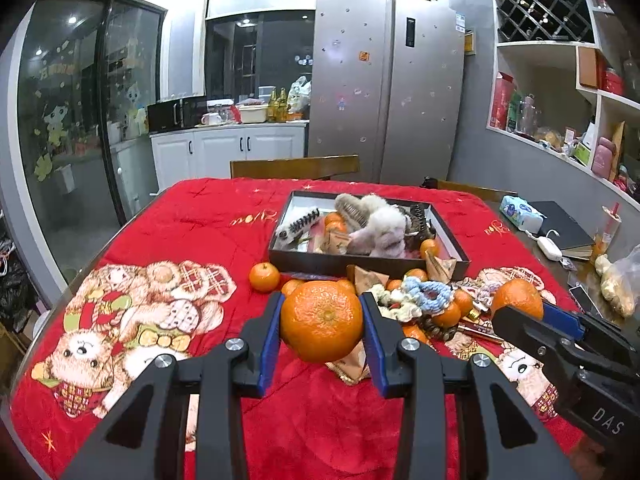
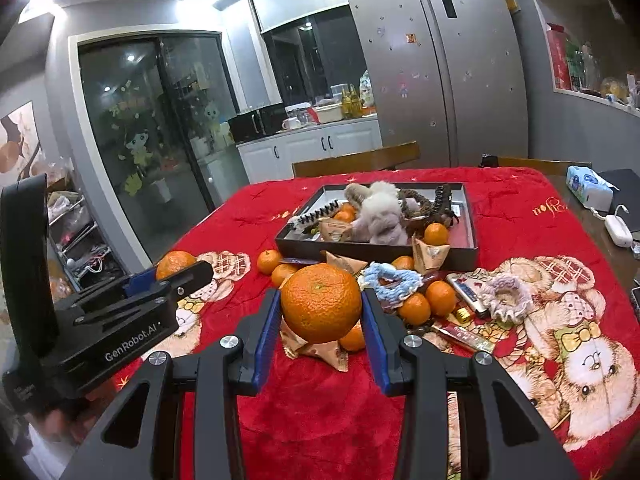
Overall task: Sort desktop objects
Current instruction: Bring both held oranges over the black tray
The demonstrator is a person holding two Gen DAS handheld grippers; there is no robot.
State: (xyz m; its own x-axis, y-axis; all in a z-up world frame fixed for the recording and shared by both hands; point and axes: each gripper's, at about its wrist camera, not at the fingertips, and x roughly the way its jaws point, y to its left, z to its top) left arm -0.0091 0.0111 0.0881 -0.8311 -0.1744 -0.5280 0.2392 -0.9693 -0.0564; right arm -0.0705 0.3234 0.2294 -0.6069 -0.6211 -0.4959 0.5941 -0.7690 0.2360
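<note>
The left gripper (image 1: 322, 320) was clamped on an orange (image 1: 322, 320), its blue pads pressed against the fruit's two sides, and the fruit hung clear above the red cloth (image 1: 200, 216). The right gripper (image 2: 321, 307) was closed the same way on a second orange (image 2: 321, 307), also off the cloth. Each tool showed in the other's camera: in the left wrist view the right gripper came in from the right edge with its orange at the tip, and in the right wrist view the left gripper came in from the left edge with its fruit.

Beyond both grippers stood a dark box (image 1: 448, 236), open on top (already crowded). In it lay a fluffy white toy (image 1: 384, 228), a black-and-white hair clip (image 1: 300, 226), a few small mandarins and a paper packet.

Just in front of the box, loose things were heaped on the cloth: small mandarins (image 1: 264, 277), a blue knitted scrunchie (image 1: 426, 290), tan paper packets (image 2: 316, 350), and a pale scrunchie (image 2: 506, 298) further right in the right wrist view. One mandarin sat a little apart at the left of the heap.

At the table's far right, off the cloth, lay a tissue pack (image 1: 520, 212) and a white charger (image 1: 550, 248).
</note>
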